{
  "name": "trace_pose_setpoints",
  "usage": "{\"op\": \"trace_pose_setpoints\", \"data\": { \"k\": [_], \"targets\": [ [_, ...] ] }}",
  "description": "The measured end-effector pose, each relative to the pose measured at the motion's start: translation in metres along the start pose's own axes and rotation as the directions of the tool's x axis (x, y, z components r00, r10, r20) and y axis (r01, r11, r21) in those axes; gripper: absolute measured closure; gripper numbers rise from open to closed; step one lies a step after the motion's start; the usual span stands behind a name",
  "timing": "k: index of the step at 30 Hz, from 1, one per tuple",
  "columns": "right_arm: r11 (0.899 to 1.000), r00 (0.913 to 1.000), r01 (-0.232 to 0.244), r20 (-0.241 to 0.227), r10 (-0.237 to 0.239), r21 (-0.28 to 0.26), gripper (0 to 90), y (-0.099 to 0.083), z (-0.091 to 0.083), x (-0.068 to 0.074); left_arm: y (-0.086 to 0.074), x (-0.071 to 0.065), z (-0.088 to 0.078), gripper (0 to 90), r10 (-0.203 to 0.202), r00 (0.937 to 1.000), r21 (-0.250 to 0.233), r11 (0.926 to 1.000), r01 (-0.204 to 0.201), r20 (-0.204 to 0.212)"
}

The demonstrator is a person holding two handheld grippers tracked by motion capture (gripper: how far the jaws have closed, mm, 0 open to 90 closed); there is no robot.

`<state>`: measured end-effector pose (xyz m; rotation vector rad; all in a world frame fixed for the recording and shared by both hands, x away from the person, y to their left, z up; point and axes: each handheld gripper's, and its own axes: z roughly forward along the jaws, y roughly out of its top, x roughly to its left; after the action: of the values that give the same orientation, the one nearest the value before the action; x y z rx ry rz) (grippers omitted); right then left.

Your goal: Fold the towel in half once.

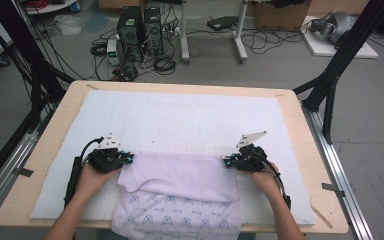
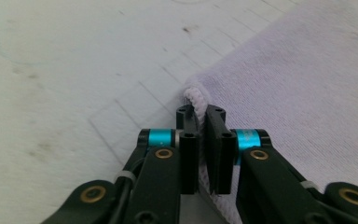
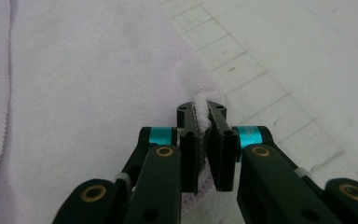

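A person stands at the tabletop [image 1: 300,150] with a hand-held gripper in each hand. A soft, pale purple towel [image 1: 180,175] lies on the white mat [image 1: 180,115], near the person's edge, and its front part hangs over that edge. The towel is folded over, so the plain side is on top and a little pattern shows lower down. The left hand-held gripper [image 1: 125,159] is shut tight on the far left corner of the towel [image 2: 307,70], with the stitched edge squeezed between its black jaws. The right hand-held gripper [image 1: 228,161] is pinching the far right corner [image 3: 74,93] the same way. I think they hold both corners so the towel stays flat and straight when it gets lifted or folded. The towel's far edge runs from side to side, from one gripper to the other. Its long side seems to point toward the person.
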<state>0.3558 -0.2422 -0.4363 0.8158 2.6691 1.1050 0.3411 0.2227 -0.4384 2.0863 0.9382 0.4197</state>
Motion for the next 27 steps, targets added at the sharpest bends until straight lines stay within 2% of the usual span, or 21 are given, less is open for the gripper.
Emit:
{"op": "trace_pose_setpoints", "data": {
  "k": [3, 6, 8, 9, 12, 15, 17, 18, 19, 21, 23, 25, 27],
  "targets": [
    [1.0, 0.9994, 0.003, 0.035, -0.002, -0.01, 85.0, 0.012, -0.003, -0.011, 0.024, 0.01, 0.005, 87.0, -0.016, 0.9991, -0.026, 0.9996, 0.015, -0.04],
    [0.998, 0.9953, -0.02, 0.094, 0.025, -0.054, 85.1, 0.038, -0.018, -0.031, 0.061, 0.019, 0.009, 87.1, 0.006, 0.9963, -0.055, 0.9985, -0.011, -0.085],
    [0.995, 0.991, -0.034, 0.126, 0.045, -0.09, 85.0, 0.057, -0.03, -0.044, 0.086, 0.028, 0.008, 87.1, 0.011, 0.9933, -0.057, 0.9982, -0.018, -0.115],
    [0.994, 0.9892, -0.03, 0.139, 0.045, -0.106, 85.1, 0.066, -0.035, -0.049, 0.098, 0.033, 0.006, 87.1, 0.019, 0.9904, -0.055, 0.9981, -0.027, -0.137],
    [0.996, 0.9819, -0.002, 0.188, 0.019, -0.089, 85.1, 0.094, -0.05, -0.062, 0.133, 0.047, -0.004, 87.1, 0.017, 0.9839, -0.088, 0.9955, -0.034, -0.178],
    [0.991, 0.9774, 0.02, 0.211, 0.008, -0.133, 84.7, 0.123, -0.07, -0.072, 0.162, 0.054, -0.013, 87.1, 0.027, 0.9774, -0.111, 0.9925, -0.051, -0.21],
    [0.989, 0.9788, 0.026, 0.205, 0.004, -0.145, 80.3, 0.135, -0.075, -0.078, 0.164, 0.058, -0.01, 85.6, 0.024, 0.9764, -0.081, 0.9958, -0.043, -0.215],
    [0.988, 0.9808, 0.019, 0.195, 0.011, -0.152, 74.3, 0.136, -0.074, -0.081, 0.16, 0.061, -0.007, 79.4, 0.0, 0.9796, -0.069, 0.9975, -0.014, -0.201],
    [0.988, 0.9819, -0.009, 0.185, 0.038, -0.155, 66.0, 0.134, -0.071, -0.085, 0.154, 0.065, -0.003, 67.8, -0.022, 0.9819, -0.053, 0.9985, 0.012, -0.188],
    [0.988, 0.9807, -0.077, 0.168, 0.1, -0.135, 59.2, 0.123, -0.058, -0.09, 0.136, 0.068, 0.002, 56.6, -0.052, 0.9816, -0.039, 0.9982, 0.045, -0.184],
    [0.99, 0.9826, -0.081, 0.157, 0.099, -0.115, 56.8, 0.107, -0.045, -0.088, 0.114, 0.068, 0.005, 55.6, -0.074, 0.9838, -0.03, 0.9971, 0.07, -0.164],
    [0.988, 0.985, -0.117, 0.115, 0.129, -0.101, 54.3, 0.091, -0.035, -0.084, 0.099, 0.066, 0.008, 55.6, -0.083, 0.986, -0.023, 0.9965, 0.08, -0.145],
    [0.991, 0.9861, -0.103, 0.122, 0.113, -0.081, 54.2, 0.078, -0.028, -0.077, 0.086, 0.062, 0.01, 55.1, -0.087, 0.9891, -0.013, 0.9962, 0.086, -0.119]
  ]
}}
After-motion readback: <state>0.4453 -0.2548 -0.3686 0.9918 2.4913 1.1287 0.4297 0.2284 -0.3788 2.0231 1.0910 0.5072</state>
